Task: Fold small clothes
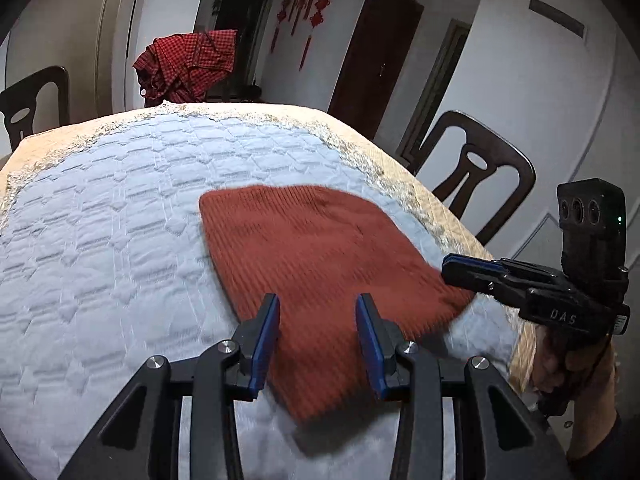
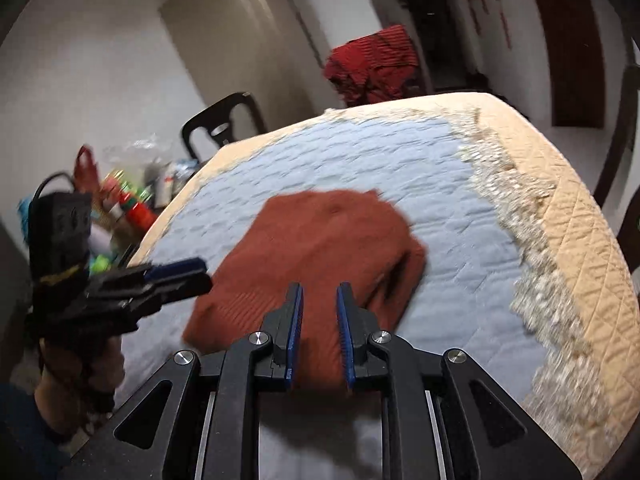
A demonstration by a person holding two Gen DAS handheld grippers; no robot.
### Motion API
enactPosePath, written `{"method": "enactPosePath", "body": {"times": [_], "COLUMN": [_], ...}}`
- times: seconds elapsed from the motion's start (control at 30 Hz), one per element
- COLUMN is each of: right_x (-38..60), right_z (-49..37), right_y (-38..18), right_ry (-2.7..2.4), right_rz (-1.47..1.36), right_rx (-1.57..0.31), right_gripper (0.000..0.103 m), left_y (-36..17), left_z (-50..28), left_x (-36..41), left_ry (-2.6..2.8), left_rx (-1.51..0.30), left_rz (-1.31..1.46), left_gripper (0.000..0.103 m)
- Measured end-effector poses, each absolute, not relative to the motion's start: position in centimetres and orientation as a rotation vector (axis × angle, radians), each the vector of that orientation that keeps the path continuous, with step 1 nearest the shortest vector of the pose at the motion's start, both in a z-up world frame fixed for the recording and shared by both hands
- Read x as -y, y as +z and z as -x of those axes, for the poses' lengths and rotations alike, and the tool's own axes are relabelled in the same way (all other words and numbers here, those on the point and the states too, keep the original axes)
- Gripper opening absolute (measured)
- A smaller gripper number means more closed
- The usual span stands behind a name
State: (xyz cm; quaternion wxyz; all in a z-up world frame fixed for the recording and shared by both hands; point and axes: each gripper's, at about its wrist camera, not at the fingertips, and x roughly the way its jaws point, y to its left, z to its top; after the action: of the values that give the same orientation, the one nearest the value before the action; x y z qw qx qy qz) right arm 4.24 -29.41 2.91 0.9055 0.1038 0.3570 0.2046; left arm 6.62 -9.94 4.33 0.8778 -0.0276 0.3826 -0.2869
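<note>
A rust-red knitted hat (image 1: 320,264) lies flat on the quilted light-blue table cover (image 1: 100,240); it also shows in the right wrist view (image 2: 320,248). My left gripper (image 1: 318,300) is open just above the hat's near edge, holding nothing. It shows from the side in the right wrist view (image 2: 200,274) at the hat's left edge. My right gripper (image 2: 319,290) is open with a narrower gap above the hat's near edge, holding nothing. It shows from the side in the left wrist view (image 1: 450,266) at the hat's right corner.
A red checked garment (image 1: 188,64) hangs over a chair beyond the table's far edge. Dark wooden chairs (image 1: 476,176) stand around the table. A cluttered shelf of bottles and bags (image 2: 124,196) lies off the table's left side. The cover has a beige border (image 2: 580,240).
</note>
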Motion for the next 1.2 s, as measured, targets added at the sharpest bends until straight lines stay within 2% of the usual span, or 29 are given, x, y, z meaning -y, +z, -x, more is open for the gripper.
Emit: {"method": "enactPosePath", "body": {"times": [0.1,0.13,0.17,0.2,0.53,0.8,0.93,1.2], "right_x": [28.6,28.5,28.6,28.8,29.1,28.8,28.9,28.7], "right_z": [-3.6,-3.8,-3.8,-4.0,-4.1,-3.2,-3.2,-4.1], "right_y": [1.6,1.0,0.4,-0.1,-0.6,1.5,1.8,2.4], "right_ry": [0.406,0.393,0.374,0.357,0.347,0.354,0.368,0.397], "right_rz": [-0.170,-0.160,-0.152,-0.152,-0.179,-0.172,-0.190,-0.218], "right_rx": [-0.772,-0.783,-0.797,-0.803,-0.783,-0.757,-0.746,-0.711], "right_gripper": [0.016,0.013,0.003,0.000,0.000,0.005,0.021,0.021], "left_y": [3.2,2.9,2.6,2.4,2.1,3.6,4.4,4.6], "left_z": [-5.5,-5.4,-5.3,-5.3,-5.2,-4.8,-5.2,-6.8], "left_x": [10.5,10.7,10.9,11.0,11.4,10.4,9.9,9.3], "left_ry": [-0.602,-0.593,-0.582,-0.574,-0.528,-0.483,-0.466,-0.423], "left_rx": [-0.809,-0.807,-0.811,-0.812,-0.801,-0.799,-0.783,-0.786], "left_rz": [0.026,0.006,-0.009,-0.017,-0.039,-0.029,-0.022,0.001], "left_gripper": [0.042,0.042,0.041,0.041,0.041,0.041,0.042,0.042]}}
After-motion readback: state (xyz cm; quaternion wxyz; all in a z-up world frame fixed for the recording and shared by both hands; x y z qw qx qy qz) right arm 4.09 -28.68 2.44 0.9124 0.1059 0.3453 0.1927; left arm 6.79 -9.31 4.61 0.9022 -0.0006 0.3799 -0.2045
